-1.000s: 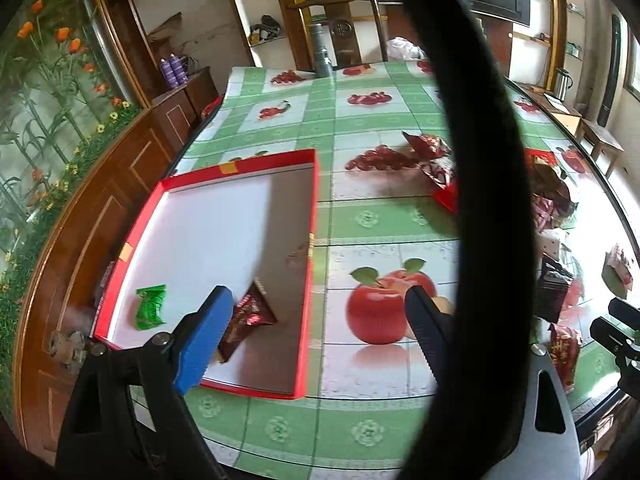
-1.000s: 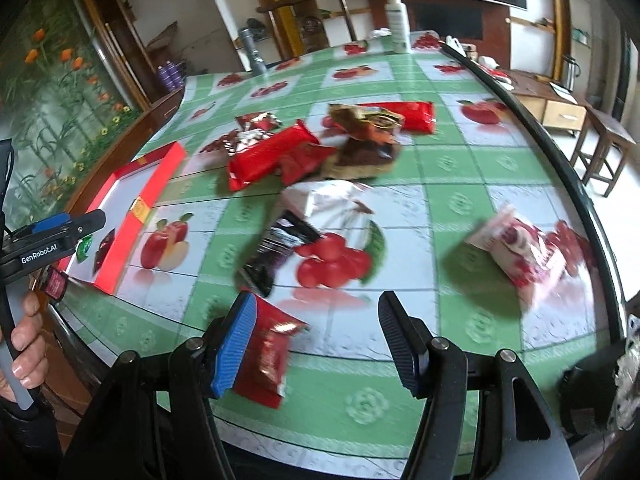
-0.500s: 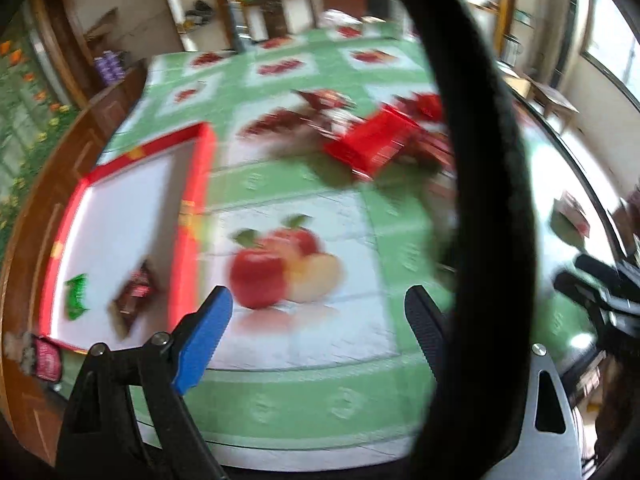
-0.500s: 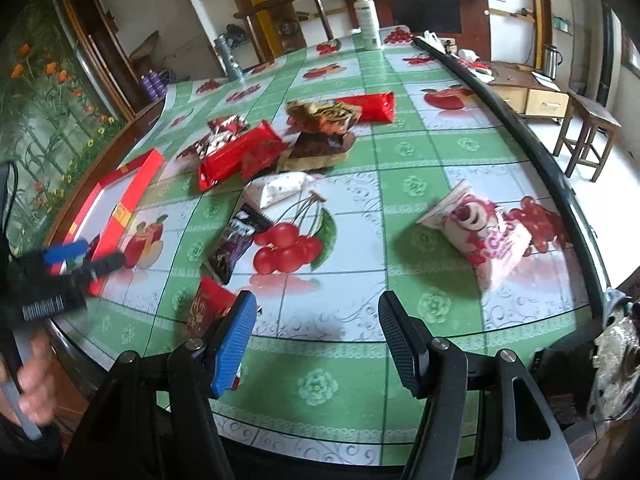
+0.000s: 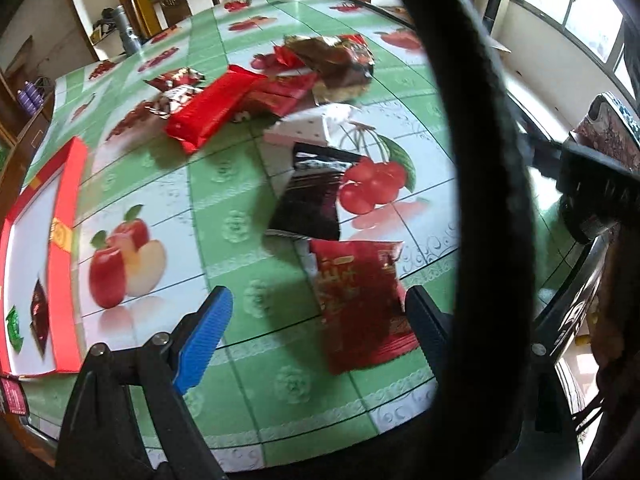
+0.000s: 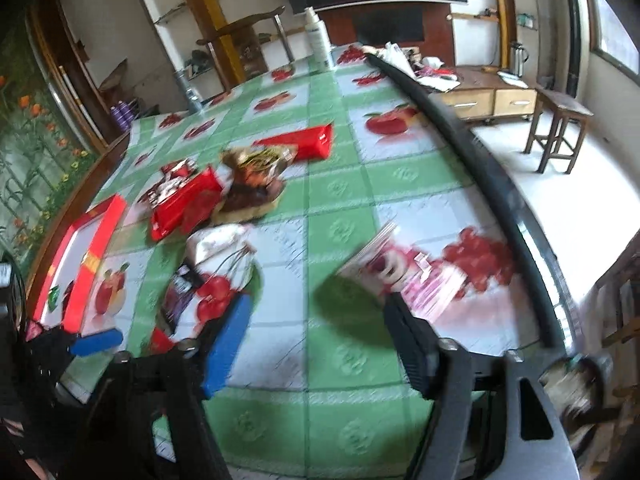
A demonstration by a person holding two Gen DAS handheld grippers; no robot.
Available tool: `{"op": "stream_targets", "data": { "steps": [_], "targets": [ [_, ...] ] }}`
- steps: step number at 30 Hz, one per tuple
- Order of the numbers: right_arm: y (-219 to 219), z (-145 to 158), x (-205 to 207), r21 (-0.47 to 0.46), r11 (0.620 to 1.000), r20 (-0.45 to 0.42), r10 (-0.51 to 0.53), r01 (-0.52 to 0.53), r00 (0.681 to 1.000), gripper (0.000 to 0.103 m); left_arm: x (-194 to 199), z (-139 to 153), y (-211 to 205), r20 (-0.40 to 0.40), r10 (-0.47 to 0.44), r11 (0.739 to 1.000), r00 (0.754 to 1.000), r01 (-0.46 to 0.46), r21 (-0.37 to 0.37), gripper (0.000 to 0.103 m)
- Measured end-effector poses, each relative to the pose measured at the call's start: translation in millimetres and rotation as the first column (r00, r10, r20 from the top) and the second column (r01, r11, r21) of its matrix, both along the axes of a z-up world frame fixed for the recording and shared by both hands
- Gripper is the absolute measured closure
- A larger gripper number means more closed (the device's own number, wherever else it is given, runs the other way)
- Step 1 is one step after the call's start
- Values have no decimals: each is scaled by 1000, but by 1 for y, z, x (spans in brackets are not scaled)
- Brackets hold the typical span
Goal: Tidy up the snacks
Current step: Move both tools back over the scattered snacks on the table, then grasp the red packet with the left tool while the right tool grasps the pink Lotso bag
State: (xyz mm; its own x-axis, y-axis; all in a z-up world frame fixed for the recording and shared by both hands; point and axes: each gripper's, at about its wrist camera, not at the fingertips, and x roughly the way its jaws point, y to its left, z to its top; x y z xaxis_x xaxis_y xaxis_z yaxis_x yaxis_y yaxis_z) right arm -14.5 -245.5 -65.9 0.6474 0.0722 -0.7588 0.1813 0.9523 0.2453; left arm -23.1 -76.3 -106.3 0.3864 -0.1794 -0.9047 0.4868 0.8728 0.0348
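While both tongs stand wide open and hold nothing, the left gripper [image 5: 318, 320] hangs just over a red snack packet [image 5: 358, 304]. The right gripper [image 6: 320, 328] is near a pink packet [image 6: 404, 276]. Farther left, the red tray [image 5: 66, 216] holds two small snacks.

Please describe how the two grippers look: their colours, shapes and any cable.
Both look alike. The left gripper and the right gripper each have a black frame with silver bolts, one blue ribbed finger and one black finger. A thick black cable loops across the left view.
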Motion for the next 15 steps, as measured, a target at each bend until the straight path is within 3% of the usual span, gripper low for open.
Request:
{"op": "stream_targets", "data": {
  "steps": [8, 11, 14, 15],
  "targets": [
    [-9, -2, 31, -120, 993, -82, -8, -2, 997, 25, 11, -11, -4, -29, 2, 1000, 1000, -2, -2, 15],
    [-11, -14, 45, -178, 984, -155, -20, -8, 988, 24, 14, -11, -3, -31, 3, 1000, 1000, -3, -5, 15],
    [-13, -28, 51, -163, 986, -236, -12, -28, 972, 24, 15, -11, 0, -37, 4, 1000, 999, -4, -14, 15],
    [-11, -28, 49, -174, 984, -228, -12, -29, 974, 24, 16, -11, 2, -33, 7, 1000, 999, -7, -14, 15]
  ]
}}
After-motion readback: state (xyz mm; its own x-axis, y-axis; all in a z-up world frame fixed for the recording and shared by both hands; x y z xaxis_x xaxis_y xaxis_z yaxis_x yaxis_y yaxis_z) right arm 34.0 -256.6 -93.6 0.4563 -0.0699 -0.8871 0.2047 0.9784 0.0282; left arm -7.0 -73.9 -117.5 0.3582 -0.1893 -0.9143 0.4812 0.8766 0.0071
